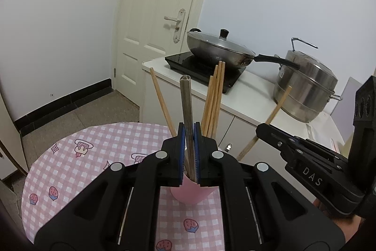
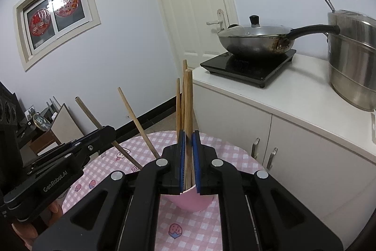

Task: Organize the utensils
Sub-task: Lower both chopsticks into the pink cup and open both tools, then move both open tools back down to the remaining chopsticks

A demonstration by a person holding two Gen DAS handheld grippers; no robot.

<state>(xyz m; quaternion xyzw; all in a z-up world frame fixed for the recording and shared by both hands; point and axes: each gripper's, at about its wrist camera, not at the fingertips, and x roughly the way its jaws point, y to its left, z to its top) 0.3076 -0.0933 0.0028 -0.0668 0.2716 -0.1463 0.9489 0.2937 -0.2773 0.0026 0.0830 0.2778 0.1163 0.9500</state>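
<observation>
A pink cup [image 1: 188, 194] stands on the pink checked tablecloth [image 1: 70, 171], just under my left gripper [image 1: 189, 133]. That gripper is shut on a grey chopstick [image 1: 185, 95] whose lower end reaches into the cup. Several wooden chopsticks [image 1: 215, 98] lean in the cup. My right gripper [image 1: 259, 129] comes in from the right, shut on a slanting wooden chopstick [image 1: 275, 109]. In the right wrist view, the right gripper [image 2: 188, 135] clamps a wooden chopstick [image 2: 188, 98] over the pink cup [image 2: 190, 202]. The left gripper [image 2: 110, 132] holds the grey chopstick [image 2: 89, 112] at left.
A white cabinet [image 2: 293, 95] stands right behind the round table. On it are a black induction cooktop [image 2: 253, 67] with a lidded wok [image 2: 253, 41] and a steel steamer pot [image 2: 352, 58]. A cream door [image 1: 155, 15] lies beyond. Low furniture [image 2: 42, 124] stands at left.
</observation>
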